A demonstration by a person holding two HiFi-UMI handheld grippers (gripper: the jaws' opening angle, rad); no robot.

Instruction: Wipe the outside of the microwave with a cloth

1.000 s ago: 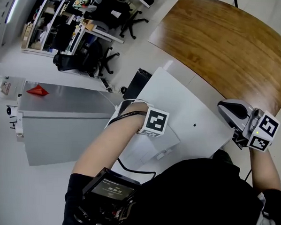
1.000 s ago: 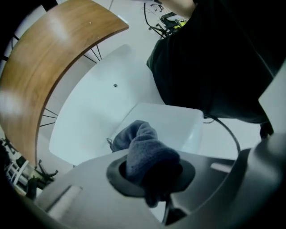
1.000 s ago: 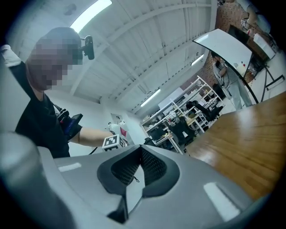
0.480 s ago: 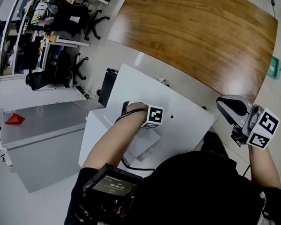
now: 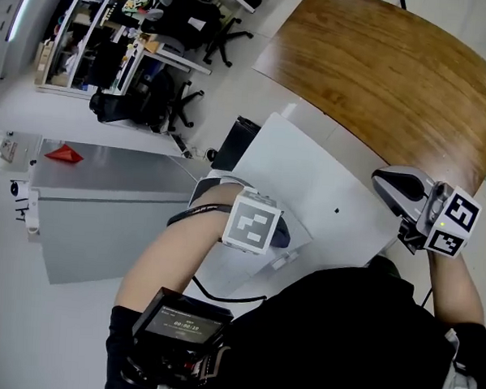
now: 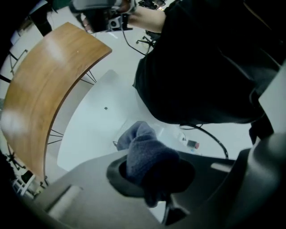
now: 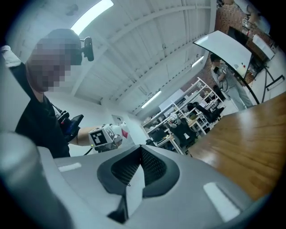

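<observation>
Two hand-held grippers are counted, one per hand. On the left hand-held gripper (image 6: 154,179) the jaws are clamped on one blue-grey cloth (image 6: 145,154), which is bunched between them and pokes out ahead.

In the head view the cloth (image 5: 281,231) is seen at the near left edge of the white top of one microwave (image 5: 325,182), just under the left marker cube (image 5: 252,222). Contact with the top cannot be told.

On the right hand-held gripper (image 7: 140,154) the jaws are pressed together with nothing between them. It is held to the right of the microwave, apart from it, by the near edge of one wooden tabletop (image 5: 395,84).

One grey cabinet (image 5: 104,207) is noted at left, with one red object (image 5: 64,154) on its top. One black cable (image 5: 221,293) is seen by the microwave's near side.
</observation>
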